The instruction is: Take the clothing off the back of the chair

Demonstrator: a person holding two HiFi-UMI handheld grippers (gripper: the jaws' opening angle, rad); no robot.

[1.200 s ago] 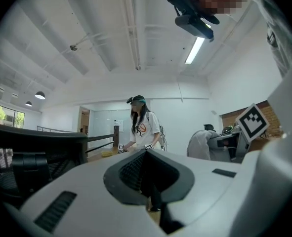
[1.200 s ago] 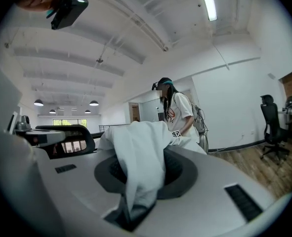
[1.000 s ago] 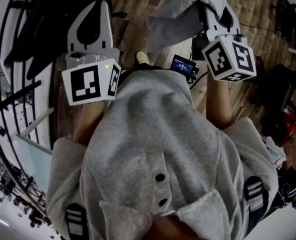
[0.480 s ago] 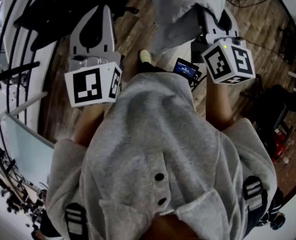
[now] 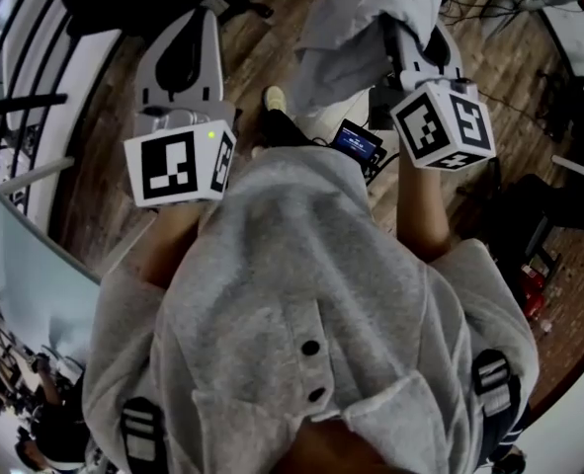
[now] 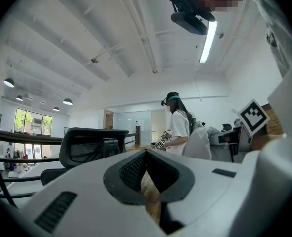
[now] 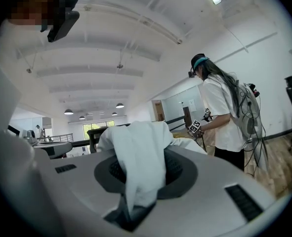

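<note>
A pale grey-white garment [image 5: 351, 28] hangs bunched from my right gripper [image 5: 402, 26], which is shut on it. In the right gripper view the cloth [image 7: 136, 157] fills the gap between the jaws and drapes over their tips, with my right gripper [image 7: 136, 186] clamped on it. My left gripper [image 5: 195, 23] is held level beside it over the wooden floor, shut with nothing in it. In the left gripper view its jaws meet at the tip, my left gripper [image 6: 146, 154] is empty, and a black mesh office chair [image 6: 94, 144] stands ahead with a bare back.
Another person in a white shirt [image 6: 179, 127] stands ahead with marker-cube grippers and also shows in the right gripper view, the white shirt [image 7: 225, 117]. A small lit screen [image 5: 356, 141] sits at my waist. Black railings [image 5: 15, 117] and a glass panel [image 5: 35, 275] run along the left; cables [image 5: 489, 8] lie at the top right.
Both grippers have swung across the room together and the floor has slid beneath them. The dark chair at the upper left has passed out of view. The garment stays in the right gripper.
</note>
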